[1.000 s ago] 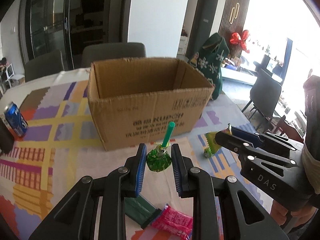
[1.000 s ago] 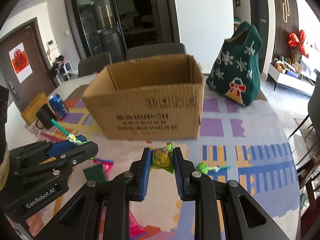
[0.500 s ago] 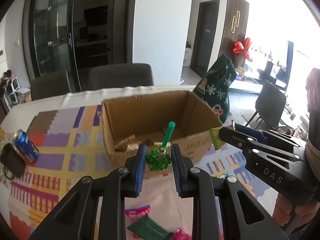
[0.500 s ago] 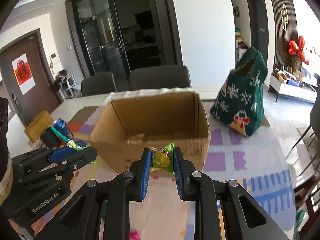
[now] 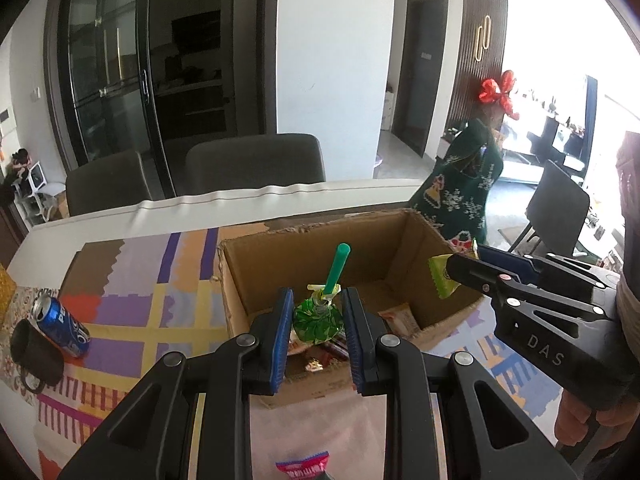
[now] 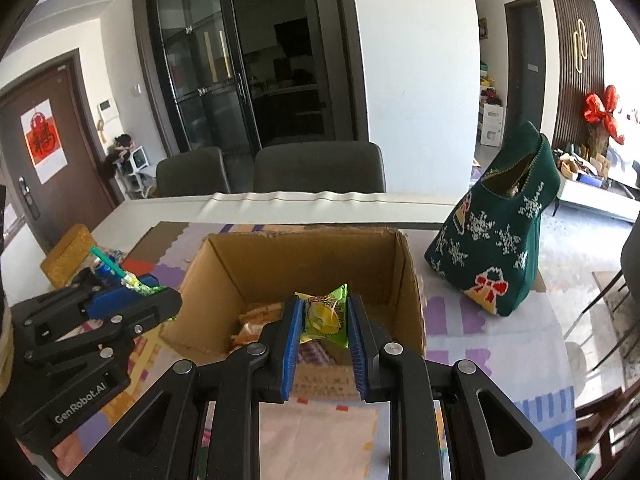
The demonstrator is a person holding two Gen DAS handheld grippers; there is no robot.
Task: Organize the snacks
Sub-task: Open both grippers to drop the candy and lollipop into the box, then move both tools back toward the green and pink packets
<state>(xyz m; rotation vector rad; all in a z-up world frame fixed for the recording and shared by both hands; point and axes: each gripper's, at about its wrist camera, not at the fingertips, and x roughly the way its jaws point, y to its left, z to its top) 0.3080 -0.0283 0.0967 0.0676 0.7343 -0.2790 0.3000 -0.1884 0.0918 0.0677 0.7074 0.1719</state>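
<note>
An open cardboard box (image 5: 400,256) (image 6: 408,280) stands on the patterned tablecloth with several snack packets lying on its floor. My left gripper (image 5: 318,320) is shut on a green wrapped lollipop (image 5: 318,318) with a teal stick, held over the box's near edge. My right gripper (image 6: 323,320) is shut on a yellow-green snack packet (image 6: 325,315), also above the box's near side. Each gripper shows in the other's view: the right gripper (image 5: 452,274) at right with its packet (image 5: 442,276), the left gripper (image 6: 160,296) at left with the lollipop stick (image 6: 108,264).
A blue soda can (image 5: 60,326) and a dark mug (image 5: 34,354) sit left of the box. A green knitted bag (image 6: 504,240) stands at the right. A pink snack packet (image 5: 304,468) lies near the front. Grey chairs (image 6: 320,168) stand beyond the table's far edge.
Both grippers have risen and moved forward with their snacks, from in front of the box's near wall to above its opening. The box's inside now shows.
</note>
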